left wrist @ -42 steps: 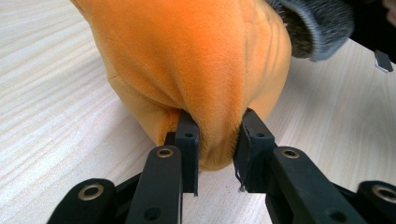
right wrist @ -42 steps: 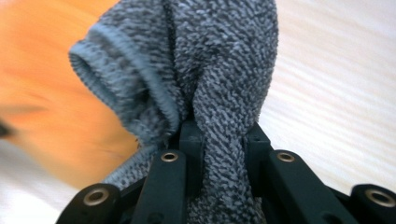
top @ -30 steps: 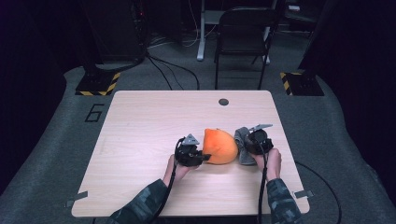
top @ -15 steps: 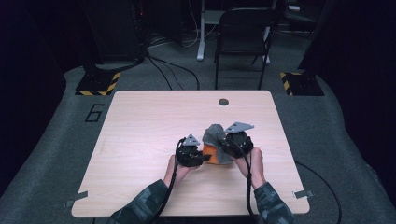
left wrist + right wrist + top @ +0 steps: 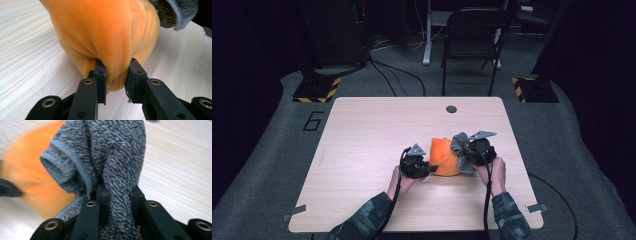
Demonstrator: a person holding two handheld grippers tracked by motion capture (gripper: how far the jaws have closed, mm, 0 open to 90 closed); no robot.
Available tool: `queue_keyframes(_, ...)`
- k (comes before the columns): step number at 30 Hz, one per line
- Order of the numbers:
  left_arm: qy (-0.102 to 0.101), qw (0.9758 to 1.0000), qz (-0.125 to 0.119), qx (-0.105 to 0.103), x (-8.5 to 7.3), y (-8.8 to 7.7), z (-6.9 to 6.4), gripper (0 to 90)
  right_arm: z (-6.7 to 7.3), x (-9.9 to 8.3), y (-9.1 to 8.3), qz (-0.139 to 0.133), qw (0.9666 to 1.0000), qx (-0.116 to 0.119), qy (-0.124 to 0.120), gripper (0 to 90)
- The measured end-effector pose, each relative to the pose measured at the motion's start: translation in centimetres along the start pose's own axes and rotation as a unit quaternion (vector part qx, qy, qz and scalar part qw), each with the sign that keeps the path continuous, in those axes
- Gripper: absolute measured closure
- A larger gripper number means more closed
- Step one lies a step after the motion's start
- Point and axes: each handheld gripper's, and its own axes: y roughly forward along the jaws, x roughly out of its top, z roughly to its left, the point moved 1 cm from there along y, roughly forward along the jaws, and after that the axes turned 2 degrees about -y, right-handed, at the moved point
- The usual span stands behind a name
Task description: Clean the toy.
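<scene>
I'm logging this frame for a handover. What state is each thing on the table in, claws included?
Orange cloth: bunched up on the table, a fold pinched.
Grey cloth: bunched, hanging from a grip, against the orange cloth.
Left claw: shut on the orange cloth.
Right claw: shut on the grey cloth.
Table: bare wood around the cloths.

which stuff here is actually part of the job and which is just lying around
In the job:
- orange plush cloth, pinched by the left tool
- grey knit cloth, clamped in the right tool

Lying about:
- small dark round thing near the table's far edge
- folding chair beyond the table
</scene>
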Motion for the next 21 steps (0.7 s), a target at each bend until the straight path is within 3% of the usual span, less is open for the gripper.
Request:
queue_keyframes(4,0.0,1.0,0.002,0.0,0.0,0.0,0.0,73.3,-1.7,-1.5,1.6,0.034,0.999,-0.011,0.026,75.8)
queue_keyframes(6,0.0,1.0,0.002,-0.001,0.0,0.0,0.1,73.3,-2.3,-2.3,2.5,0.054,0.998,-0.016,0.028,75.6)
queue_keyframes(8,-0.001,1.0,0.002,-0.001,0.0,0.0,0.1,73.3,-2.7,-2.5,2.6,0.062,0.9973,-0.014,0.038,75.6)
queue_keyframes(11,-0.003,1.0,0.002,0.0,-0.1,0.0,0.2,73.2,-2.7,-1.6,1.1,0.039,0.9984,-0.024,0.033,75.5)
queue_keyframes(13,-0.005,1.0,0.001,-0.001,-0.1,0.0,0.2,73.2,-2.1,-0.6,-0.5,0.01,0.9992,-0.029,0.028,75.5)
queue_keyframes(15,-0.004,1.0,0.001,0.001,-0.1,0.0,0.1,73.2,-1.1,0.5,-2.1,-0.022,0.9994,-0.018,0.019,75.4)
queue_keyframes(17,-0.001,1.0,0.002,0.0,-0.1,0.1,0.1,73.2,0.4,1.4,-3.3,-0.053,0.9986,0.005,0.003,75.4)
queue_keyframes(18,-0.001,1.0,0.003,0.0,-0.1,0.1,0.1,73.2,1.2,1.8,-3.7,-0.063,0.9977,0.019,-0.016,75.4)
queue_keyframes(19,-0.001,1.0,0.003,0.0,-0.1,0.1,0.1,73.2,1.2,1.8,-3.7,-0.063,0.9977,0.019,-0.016,75.4)
queue_keyframes(20,0.004,1.0,0.005,0.0,-0.1,0.0,0.1,73.2,3.3,2.4,-4.0,-0.093,0.9939,0.053,-0.026,75.5)
queue_keyframes(21,0.004,1.0,0.003,0.001,-0.1,0.0,0.1,73.2,4.3,2.5,-3.7,-0.094,0.9928,0.061,-0.04,75.5)
